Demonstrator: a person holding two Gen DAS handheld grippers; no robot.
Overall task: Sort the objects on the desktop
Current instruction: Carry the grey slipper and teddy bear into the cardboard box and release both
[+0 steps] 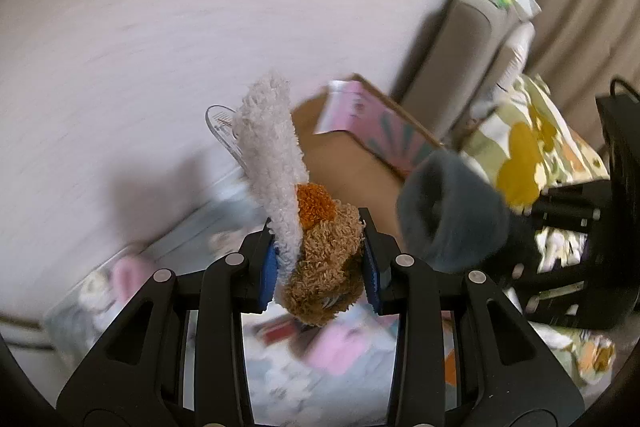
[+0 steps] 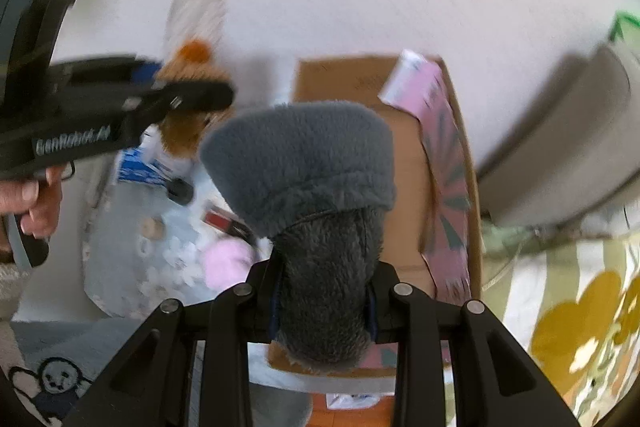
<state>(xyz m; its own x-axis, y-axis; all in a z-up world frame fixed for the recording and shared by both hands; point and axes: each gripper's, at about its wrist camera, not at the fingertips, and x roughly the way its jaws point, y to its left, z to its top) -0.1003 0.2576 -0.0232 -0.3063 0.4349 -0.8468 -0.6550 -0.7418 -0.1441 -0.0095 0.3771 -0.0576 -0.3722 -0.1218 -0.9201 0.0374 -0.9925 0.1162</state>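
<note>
My left gripper is shut on a fuzzy brown, orange and white sock and holds it up in the air; its white end stands upright. My right gripper is shut on a fluffy grey sock and holds it above an open cardboard box. The grey sock also shows in the left wrist view, to the right of the brown sock. The left gripper with the brown sock shows in the right wrist view, at the left.
The cardboard box holds a pink printed package. A clear bin below holds a pink item, a red item and small things. A floral cloth lies at the right, a beige cushion behind it. A clear ruler sticks up behind the white sock end.
</note>
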